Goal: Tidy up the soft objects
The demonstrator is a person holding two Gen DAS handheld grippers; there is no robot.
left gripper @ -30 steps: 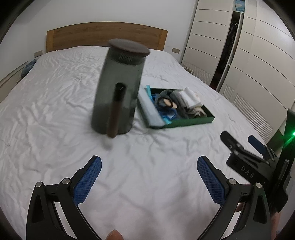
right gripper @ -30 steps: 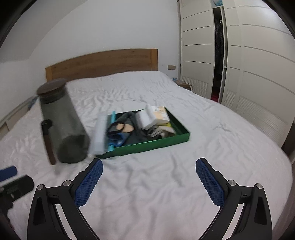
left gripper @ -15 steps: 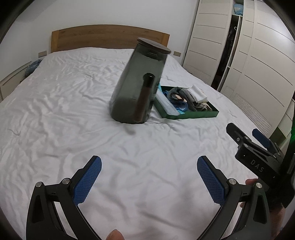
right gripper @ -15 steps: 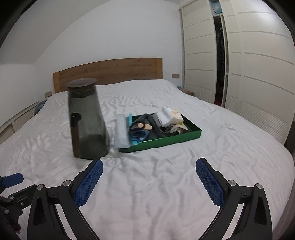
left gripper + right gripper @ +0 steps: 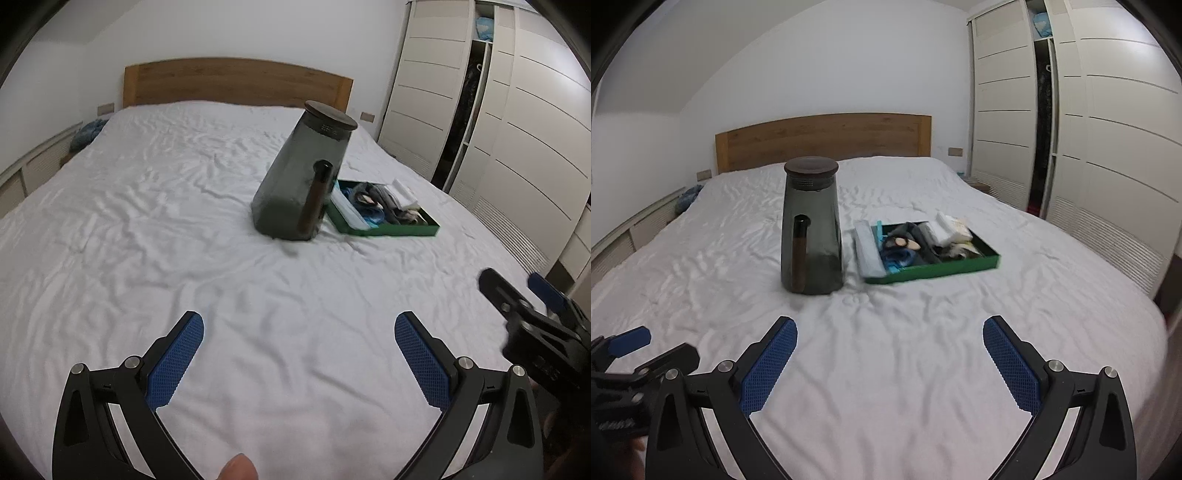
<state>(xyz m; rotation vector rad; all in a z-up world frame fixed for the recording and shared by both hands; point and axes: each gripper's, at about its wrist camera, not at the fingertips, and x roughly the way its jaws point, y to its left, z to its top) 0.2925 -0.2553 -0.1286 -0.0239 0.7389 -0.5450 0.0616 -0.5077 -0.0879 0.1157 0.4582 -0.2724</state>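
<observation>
Two tongs were in view, and both were spread wide with nothing between the blue pads. The left tongs point(image 5: 299, 354) hung over the near part of the bed point(image 5: 155, 229), and the right tongs point(image 5: 890, 356) did the same just beside them. Each camera also caught the other tool at its edge, partly cut off.

On the white sheet stood one dark grey jug point(image 5: 811, 229) with a brown lid and one brown handle. It stood upright in the right wrist view; in the left wrist view it looked tilted, which may come from the lens only.

Just beside the jug, on its right, lay one green tray point(image 5: 934, 271). The soft objects point(image 5: 916, 242) were inside this tray, well apart from both tongs. I could not count them exactly: there was a pale folded piece at the left side, some blue and dark cloth in the middle, and white folded pieces at the back. They overlapped and were slightly blurred.

One wooden headboard point(image 5: 823, 142) and one white wardrobe point(image 5: 1108, 140) stood behind. A fingertip point(image 5: 238, 469) showed at the bottom edge.
</observation>
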